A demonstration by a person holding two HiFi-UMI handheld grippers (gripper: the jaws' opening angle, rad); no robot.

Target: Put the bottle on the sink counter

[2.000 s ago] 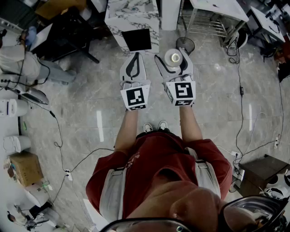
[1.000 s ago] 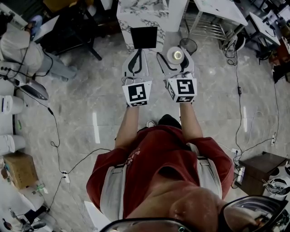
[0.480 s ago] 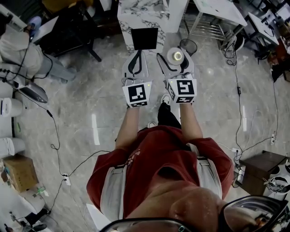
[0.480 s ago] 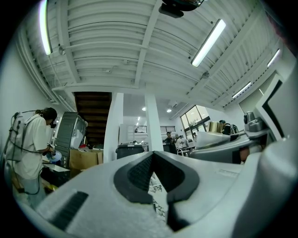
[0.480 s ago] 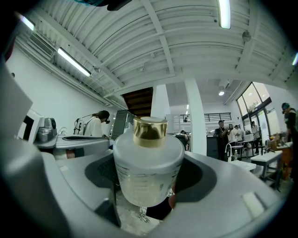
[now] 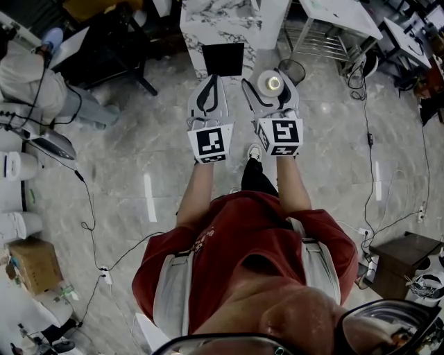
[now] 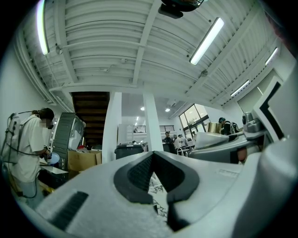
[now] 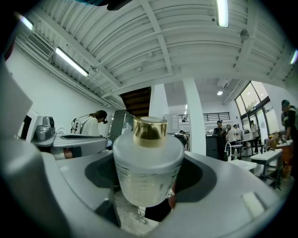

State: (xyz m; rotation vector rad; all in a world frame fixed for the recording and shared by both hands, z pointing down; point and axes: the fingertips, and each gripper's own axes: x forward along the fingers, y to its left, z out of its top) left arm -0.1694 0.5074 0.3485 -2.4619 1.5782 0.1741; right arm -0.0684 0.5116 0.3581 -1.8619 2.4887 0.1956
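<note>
Currently the right gripper point(image 6: 270, 86) clamps the frosted, gold-capped bottle point(image 8: 148, 162) upright between wide-set jaws. The left gripper point(image 6: 210, 82), just beside it, is closed on nothing. A marble bench point(image 6: 215, 24) stands ahead.

Squat round bottle point(image 8: 148, 167), frosted and translucent, whitish, with faint printed lines across its belly. Shiny gold cap point(image 8: 149, 128), short and cylindrical, screwed on top. Contents look pale yellow low in the body; the fill level cannot be told. It stands upright, cap uppermost, clamped at its sides between the dark pads of the right gripper point(image 6: 270, 90). It is carried in the air, above the grey stone floor and resting on nothing. From above it reads as a white disc with a gold centre. White, grey-veined marble tabletop point(image 6: 220, 21) lies just ahead of it; the bottle is short of it, not touching
</note>
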